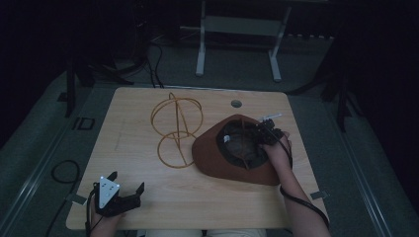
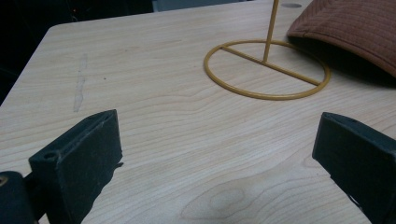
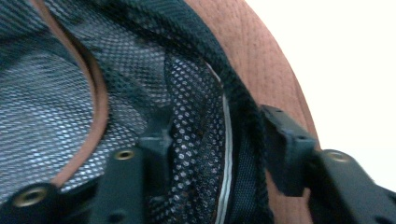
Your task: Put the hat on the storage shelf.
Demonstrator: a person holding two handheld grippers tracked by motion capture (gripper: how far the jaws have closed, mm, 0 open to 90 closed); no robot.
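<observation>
A brown hat (image 1: 210, 157) lies crown down at the right of the wooden table (image 1: 163, 197), its dark mesh lining (image 3: 191, 93) facing up. My right gripper (image 1: 264, 132) sits at the hat's far right rim. In the right gripper view (image 3: 217, 123) one jaw is inside against the mesh and the other is outside the black band (image 3: 243, 112), with slack lining between them. A yellow wire hat stand (image 1: 177, 129) stands left of the hat, touching its brim. My left gripper (image 1: 127, 179) rests at the front left, open and with nothing in it (image 2: 217, 126), facing the stand's base ring (image 2: 266, 70).
A round cable hole (image 1: 236, 103) sits in the table's far edge. A white metal frame (image 1: 200, 49) stands on the floor behind the table. A cable loop (image 1: 64, 170) lies on the floor at the left. Bare wood spreads between the left gripper and the stand.
</observation>
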